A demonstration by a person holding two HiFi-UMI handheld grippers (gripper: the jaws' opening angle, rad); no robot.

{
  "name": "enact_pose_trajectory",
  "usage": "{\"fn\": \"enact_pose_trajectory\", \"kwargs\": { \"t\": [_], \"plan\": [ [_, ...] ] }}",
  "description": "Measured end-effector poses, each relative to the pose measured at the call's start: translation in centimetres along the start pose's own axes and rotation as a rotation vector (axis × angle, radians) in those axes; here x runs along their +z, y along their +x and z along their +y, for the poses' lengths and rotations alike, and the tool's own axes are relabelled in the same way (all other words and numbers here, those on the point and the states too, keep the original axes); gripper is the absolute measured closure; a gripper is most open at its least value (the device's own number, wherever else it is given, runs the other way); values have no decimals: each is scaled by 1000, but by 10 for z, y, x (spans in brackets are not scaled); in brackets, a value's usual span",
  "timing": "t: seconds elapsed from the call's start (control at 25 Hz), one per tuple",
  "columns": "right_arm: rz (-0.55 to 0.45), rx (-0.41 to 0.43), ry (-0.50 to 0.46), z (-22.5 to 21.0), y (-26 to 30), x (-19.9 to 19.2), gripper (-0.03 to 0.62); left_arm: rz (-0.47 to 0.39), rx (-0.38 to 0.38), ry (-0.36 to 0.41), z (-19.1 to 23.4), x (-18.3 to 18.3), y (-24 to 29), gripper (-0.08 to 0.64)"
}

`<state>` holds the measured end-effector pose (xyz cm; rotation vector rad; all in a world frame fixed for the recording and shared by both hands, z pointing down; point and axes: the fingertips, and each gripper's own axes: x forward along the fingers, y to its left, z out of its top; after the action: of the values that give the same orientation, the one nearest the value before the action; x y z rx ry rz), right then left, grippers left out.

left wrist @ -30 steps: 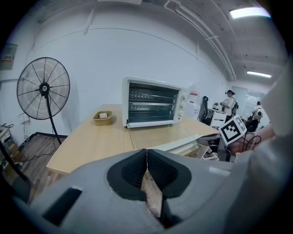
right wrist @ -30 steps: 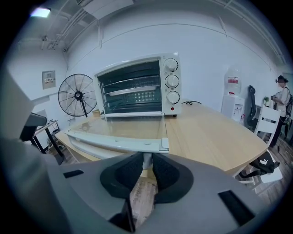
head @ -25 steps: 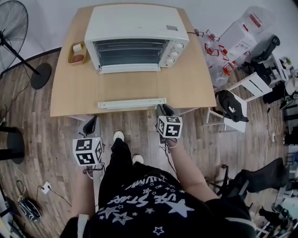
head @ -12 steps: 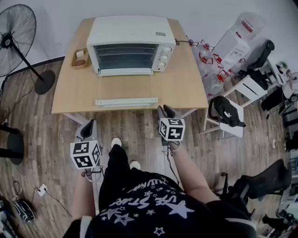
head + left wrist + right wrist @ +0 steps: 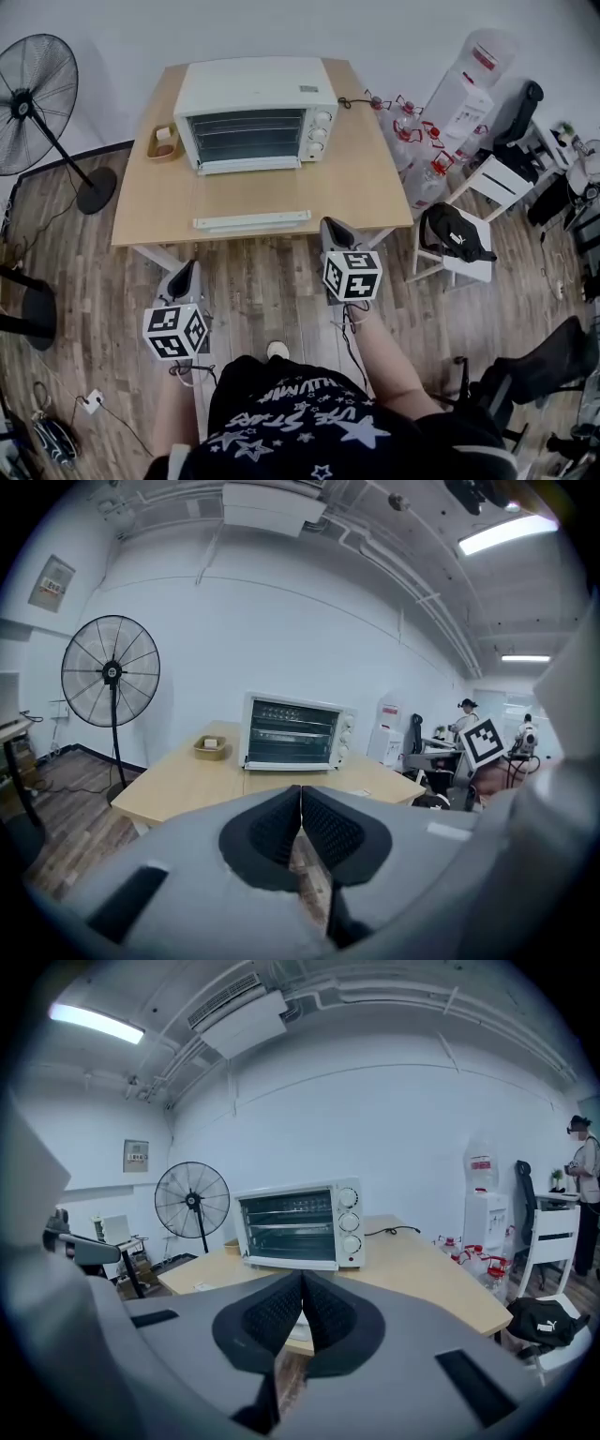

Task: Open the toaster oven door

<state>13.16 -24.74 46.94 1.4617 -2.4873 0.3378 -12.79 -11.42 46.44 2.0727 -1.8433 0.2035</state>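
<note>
Head view is showing the left claw (image 5: 184, 271) hanging pressed together, empty, off the light wooden table (image 5: 141, 202). The white boxy toaster oven (image 5: 255, 86) is sitting there, its glass door (image 5: 253, 192) seemingly lying open: stiff, hinged, breakable, best taken by its white bar handle (image 5: 251, 221). The right claw (image 5: 335, 227) has just been closing on nothing.

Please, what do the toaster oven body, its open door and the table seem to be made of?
Table: wood or wood-look laminate, light brown with faint grain.
Toaster oven body: probably painted metal, matte white, flat panels.
Open door: likely clear glass, since the table shows through it.
</note>
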Motion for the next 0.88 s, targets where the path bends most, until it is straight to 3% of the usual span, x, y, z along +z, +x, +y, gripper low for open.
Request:
{"fn": "enact_pose_trajectory", "kwargs": {
  "t": [0.36, 0.88],
  "plan": [
    [-9, 14, -12, 31, -29, 8, 589, 8, -41, 40, -4, -5, -21, 540],
    [5, -5, -51, 99, -121, -10, 589, 3, -61, 35, 3, -32, -120, 540]
  ]
}}
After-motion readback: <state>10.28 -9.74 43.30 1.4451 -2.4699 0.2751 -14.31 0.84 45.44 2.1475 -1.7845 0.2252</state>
